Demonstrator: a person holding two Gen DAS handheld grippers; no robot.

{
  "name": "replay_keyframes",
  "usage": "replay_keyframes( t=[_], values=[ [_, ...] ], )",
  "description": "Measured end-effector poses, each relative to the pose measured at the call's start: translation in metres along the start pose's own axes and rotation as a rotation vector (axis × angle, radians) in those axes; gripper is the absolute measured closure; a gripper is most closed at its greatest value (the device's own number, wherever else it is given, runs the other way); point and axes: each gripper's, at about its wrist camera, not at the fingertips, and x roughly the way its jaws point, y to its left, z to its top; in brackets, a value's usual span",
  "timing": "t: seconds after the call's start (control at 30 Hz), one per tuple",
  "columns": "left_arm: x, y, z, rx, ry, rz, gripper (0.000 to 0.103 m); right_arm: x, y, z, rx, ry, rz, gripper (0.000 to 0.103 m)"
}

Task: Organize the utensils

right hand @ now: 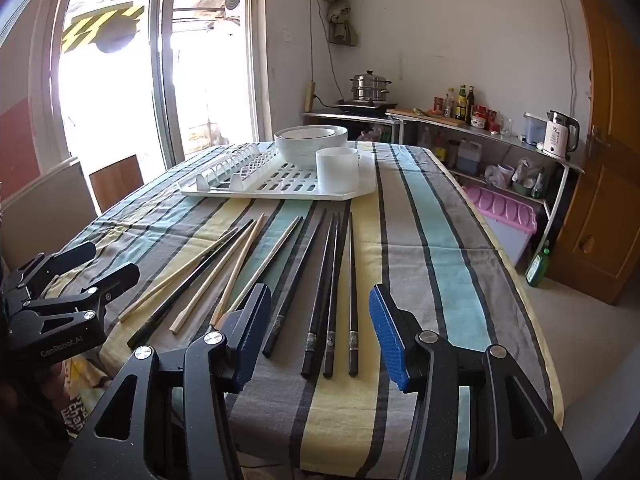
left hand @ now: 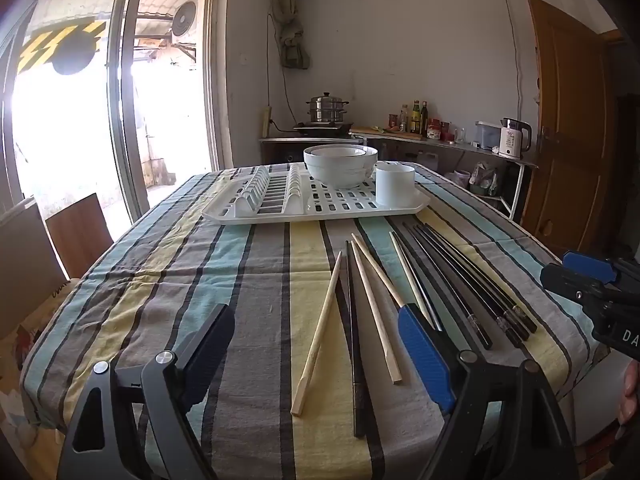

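Here both the left tool (left hand: 316, 356) and right tool (right hand: 320, 332) gape empty; only the right view shows the pink bin (right hand: 504, 210).

Bare striped cloth on the bench (left hand: 168, 280) is lying open toward nine o'clock of the chopsticks (right hand: 280, 276), giving a gripper free passage there. At twelve o'clock the white drying rack (left hand: 320, 208) is blocking the way, with stacked bowls (left hand: 340, 164) and a cup (left hand: 395, 184) standing on it. Toward three o'clock the cloth (right hand: 440, 280) is running clear to the bench edge.
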Motion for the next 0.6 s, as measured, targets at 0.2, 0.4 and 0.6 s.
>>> replay_keyframes(
  t=[0.2, 0.4, 0.6],
  values=[
    [0.001, 0.005, 0.0, -0.004, -0.004, -0.013, 0.019, -0.001, 0.0, 0.0, -0.005, -0.007, 0.003, 0.051],
    [-0.006, -0.001, 0.0, 0.0, -0.012, -0.011, 0.019, 0.0, 0.0, -0.001, 0.001, -0.007, 0.005, 0.051],
    [-0.008, -0.001, 0.0, -0.003, -0.011, -0.016, 0.019, -0.004, 0.002, 0.001, -0.001, -0.009, 0.003, 0.051]
  ],
)
